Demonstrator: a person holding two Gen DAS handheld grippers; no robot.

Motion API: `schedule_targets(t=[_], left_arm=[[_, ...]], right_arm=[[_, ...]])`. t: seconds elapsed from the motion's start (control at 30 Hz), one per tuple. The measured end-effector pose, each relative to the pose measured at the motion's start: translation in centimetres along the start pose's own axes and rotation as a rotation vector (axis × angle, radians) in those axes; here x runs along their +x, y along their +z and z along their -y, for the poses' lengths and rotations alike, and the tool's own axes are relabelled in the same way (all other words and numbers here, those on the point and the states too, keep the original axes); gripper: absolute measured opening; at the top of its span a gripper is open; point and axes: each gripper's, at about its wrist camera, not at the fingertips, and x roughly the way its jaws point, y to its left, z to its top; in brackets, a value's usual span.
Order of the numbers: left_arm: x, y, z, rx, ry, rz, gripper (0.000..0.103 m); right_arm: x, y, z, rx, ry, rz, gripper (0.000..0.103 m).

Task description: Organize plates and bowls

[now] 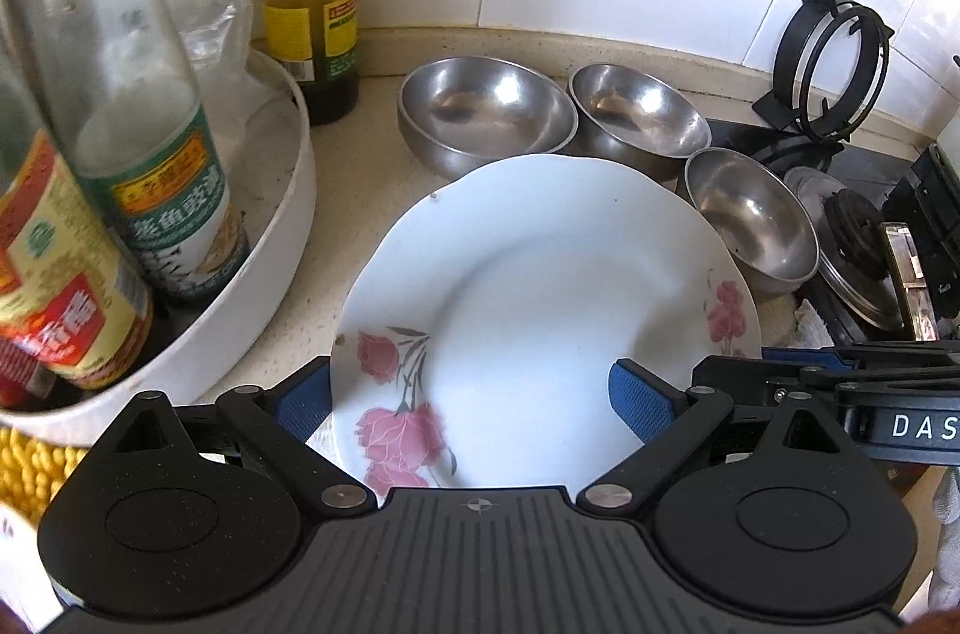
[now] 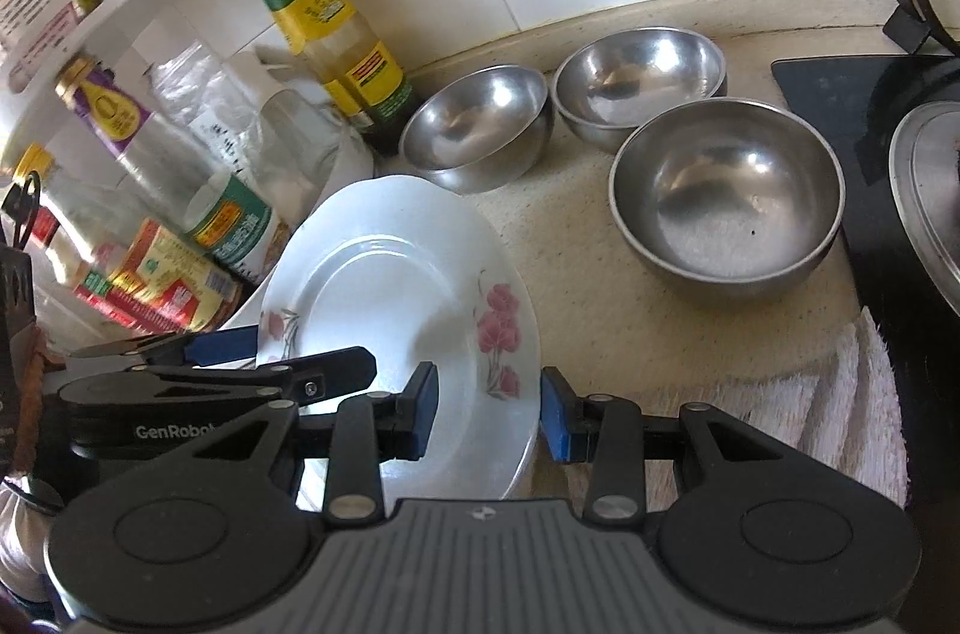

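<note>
A white plate with pink flowers (image 1: 540, 286) (image 2: 384, 286) hangs tilted above the beige counter, and a second white rim shows just under it. My left gripper (image 1: 474, 406) is shut on its near-left edge, blue pads on both sides of the rim. My right gripper (image 2: 489, 415) is shut on the right edge beside the flower print. Each gripper's fingers (image 1: 750, 379) (image 2: 336, 364) show in the other's view. Three empty steel bowls stand on the counter behind the plate: one at the left (image 1: 486, 106) (image 2: 474, 124), one in the middle (image 1: 636, 118) (image 2: 639, 76), one at the right (image 1: 750, 220) (image 2: 726, 190).
A white round rack (image 1: 282, 238) full of sauce bottles stands close on the left, with a tall green-capped bottle (image 2: 324, 28) by the tiled wall. To the right are a black stove (image 2: 864, 106), its pan support (image 1: 834, 76) and a pot lid (image 1: 852, 262). A pale towel (image 2: 840, 394) lies in front.
</note>
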Motion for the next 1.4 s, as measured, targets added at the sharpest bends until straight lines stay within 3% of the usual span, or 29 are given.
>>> schedule_targets(t=[0.37,0.67,0.97,1.27,1.4], left_arm=[[-2.9,-3.3,1.1,-0.055,0.067,0.004,0.098],[-5.2,-7.9,2.8,-0.107,0.103,-0.03,0.099],[-5.4,-11.5,3.8,-0.143,0.119,-0.084,0.099],[-4.1,-12.8,4.4,-0.142,0.108,-0.126,0.098],[-3.9,-12.9,4.2,-0.139,0.093,-0.132,0.095]], right_arm=[[-2.0,-2.3,-0.9,-0.063,0.069,-0.041,0.055],[-3.7,-5.9,-1.0,-0.1,0.114,-0.118,0.056],[-4.0,-8.6,-0.7,-0.114,0.124,-0.188,0.059],[-3.2,-9.4,0.3,-0.099,0.1,-0.211,0.065],[-3.4,-9.1,0.0,-0.15,0.094,-0.23,0.066]])
